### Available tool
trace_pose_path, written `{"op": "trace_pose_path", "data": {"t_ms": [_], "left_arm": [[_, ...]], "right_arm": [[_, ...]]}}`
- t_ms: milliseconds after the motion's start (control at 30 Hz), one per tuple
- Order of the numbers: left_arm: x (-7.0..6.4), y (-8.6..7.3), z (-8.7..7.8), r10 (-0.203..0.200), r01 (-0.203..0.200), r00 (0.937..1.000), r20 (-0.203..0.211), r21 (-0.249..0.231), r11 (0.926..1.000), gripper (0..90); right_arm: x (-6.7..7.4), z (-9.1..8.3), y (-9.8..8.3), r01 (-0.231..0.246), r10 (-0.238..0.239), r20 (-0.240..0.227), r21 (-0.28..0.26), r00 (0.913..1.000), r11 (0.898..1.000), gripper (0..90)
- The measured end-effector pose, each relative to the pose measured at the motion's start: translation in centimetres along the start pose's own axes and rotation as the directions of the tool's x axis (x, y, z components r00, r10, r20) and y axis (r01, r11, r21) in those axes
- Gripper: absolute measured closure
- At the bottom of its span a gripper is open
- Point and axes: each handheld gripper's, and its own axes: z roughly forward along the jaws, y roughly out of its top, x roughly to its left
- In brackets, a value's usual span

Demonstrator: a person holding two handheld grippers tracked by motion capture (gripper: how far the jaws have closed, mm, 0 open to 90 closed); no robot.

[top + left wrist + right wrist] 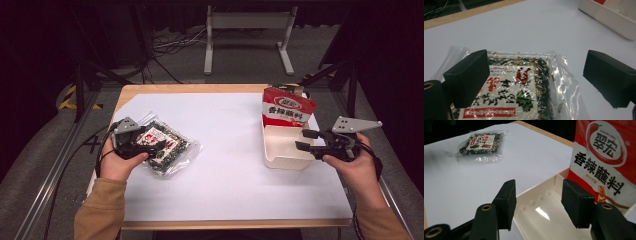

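Over the clear seaweed packet (524, 92) the left claw (536, 75) gapes, while the right claw (537, 200) gapes above the white tray (541, 192).

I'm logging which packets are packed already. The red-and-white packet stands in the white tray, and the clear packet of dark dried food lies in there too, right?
Not quite. The clear packet lies on the white table cover, below the left gripper, as the high view shows. The red-and-white packet does stand in the white tray.
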Motion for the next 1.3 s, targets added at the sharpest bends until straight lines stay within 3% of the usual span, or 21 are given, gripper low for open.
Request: {"op": "trace_pose_path", "data": {"t_ms": [33,300,567,667,700,933,1067,1167,1233,1300], "left_arm": [[0.5,-0.3,0.0,-0.005,0.005,0.9996,-0.028,0.001,1.0000,10.3],[3.4,-1.3,-0.8,-0.087,0.083,0.9911,-0.101,-0.042,0.9956,11.8],[5.0,-2.4,-1.0,-0.115,0.115,0.9777,-0.176,-0.014,0.9933,15.4],[5.8,-3.0,-1.1,-0.144,0.145,0.9660,-0.215,-0.011,0.9894,15.6],[5.8,-3.0,-1.1,-0.144,0.145,0.9660,-0.215,-0.011,0.9894,15.6],[7.2,-4.2,-1.5,-0.201,0.206,0.9458,-0.255,-0.010,0.9786,16.0],[7.8,-4.8,-1.3,-0.236,0.242,0.9363,-0.260,-0.009,0.9702,15.6],[8.2,-5.3,-0.9,-0.272,0.280,0.9251,-0.265,-0.008,0.9599,13.8],[8.4,-5.5,-0.7,-0.276,0.289,0.9190,-0.281,0.004,0.9573,12.6],[8.7,-5.9,-0.2,-0.297,0.316,0.9087,-0.294,0.019,0.9486,9.5]], "right_arm": [[0.1,0.2,0.0,0.009,-0.009,-0.001,0.006,1.0000,1.000,45.0],[1.1,1.2,0.1,0.051,-0.050,-0.018,0.029,0.9986,0.998,44.6],[2.5,2.4,0.3,0.095,-0.093,-0.046,0.048,0.9946,0.994,44.1],[3.1,2.8,0.4,0.116,-0.113,-0.057,0.058,0.9920,0.992,43.8],[3.3,3.0,0.4,0.121,-0.118,-0.058,0.059,0.9913,0.991,43.8],[3.9,3.6,0.3,0.138,-0.133,-0.071,0.072,0.9885,0.988,43.2],[4.2,4.0,0.3,0.147,-0.141,-0.082,0.076,0.9867,0.986,42.9],[4.4,4.3,0.3,0.153,-0.146,-0.090,0.081,0.9852,0.985,42.8],[4.6,4.5,0.2,0.156,-0.147,-0.096,0.086,0.9844,0.984,42.7],[4.7,4.7,0.2,0.157,-0.148,-0.100,0.089,0.9839,0.984,42.6]]}}
